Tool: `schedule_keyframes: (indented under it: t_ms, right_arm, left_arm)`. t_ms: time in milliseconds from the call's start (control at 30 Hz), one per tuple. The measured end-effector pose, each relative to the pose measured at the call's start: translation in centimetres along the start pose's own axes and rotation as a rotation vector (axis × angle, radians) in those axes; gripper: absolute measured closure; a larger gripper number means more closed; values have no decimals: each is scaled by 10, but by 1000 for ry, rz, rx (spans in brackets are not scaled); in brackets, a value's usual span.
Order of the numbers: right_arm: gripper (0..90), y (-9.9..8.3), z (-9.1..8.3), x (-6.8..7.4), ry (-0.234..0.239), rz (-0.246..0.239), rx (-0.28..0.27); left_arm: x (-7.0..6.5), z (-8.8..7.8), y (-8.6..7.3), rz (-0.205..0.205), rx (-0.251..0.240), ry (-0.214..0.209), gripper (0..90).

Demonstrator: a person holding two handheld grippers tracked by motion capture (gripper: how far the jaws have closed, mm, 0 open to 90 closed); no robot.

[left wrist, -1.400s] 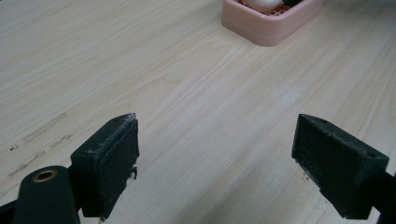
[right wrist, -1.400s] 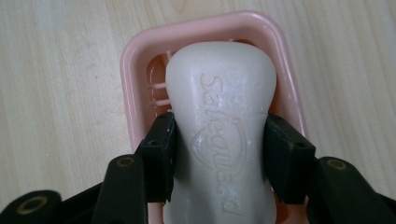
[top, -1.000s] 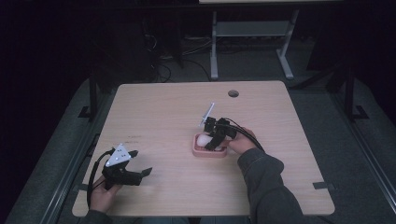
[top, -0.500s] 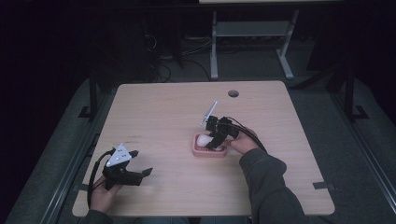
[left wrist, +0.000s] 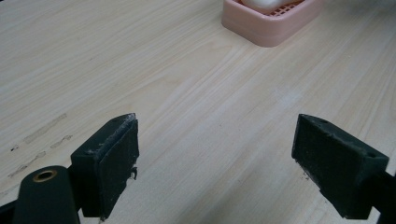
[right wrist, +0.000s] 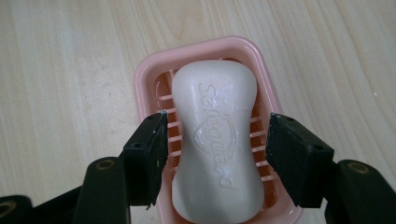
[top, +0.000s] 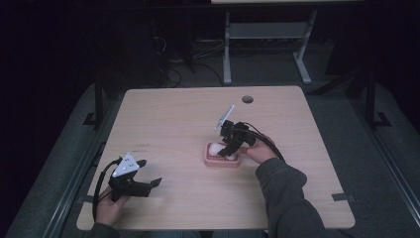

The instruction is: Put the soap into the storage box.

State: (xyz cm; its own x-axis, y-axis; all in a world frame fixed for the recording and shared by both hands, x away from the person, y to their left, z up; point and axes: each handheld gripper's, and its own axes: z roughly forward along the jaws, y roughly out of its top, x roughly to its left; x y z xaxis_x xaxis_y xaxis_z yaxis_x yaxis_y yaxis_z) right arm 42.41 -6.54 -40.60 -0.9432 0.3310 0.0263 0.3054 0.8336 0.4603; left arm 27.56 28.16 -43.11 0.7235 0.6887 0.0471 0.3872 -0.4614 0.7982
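One readable text: "Safeguard", embossed lengthwise on the top face of the white soap bar, seen in the right gripper view. A shield-like outline was pressed in around the middle of the word. The soap lay in a pink dish, which carried no lettering. Desk bore no labels, numbers or signs.
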Motion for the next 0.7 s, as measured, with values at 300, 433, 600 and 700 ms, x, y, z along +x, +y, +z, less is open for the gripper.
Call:
schedule_keyframes:
  t_ms: [300,433,600,700]
  right_arm:
    - [346,-4,-12,3,-6,16,-21]
    - [332,-6,-16,3,-15,25,-36]
    - [332,-10,-19,3,-14,30,-45]
    - [333,-17,-21,5,-18,38,-67]
  left_arm:
    - [-1,0,0,1,0,0,145]
    - [-1,0,0,2,-1,-1,145]
    - [-1,0,0,5,0,-1,145]
    - [-1,0,0,4,1,-1,145]
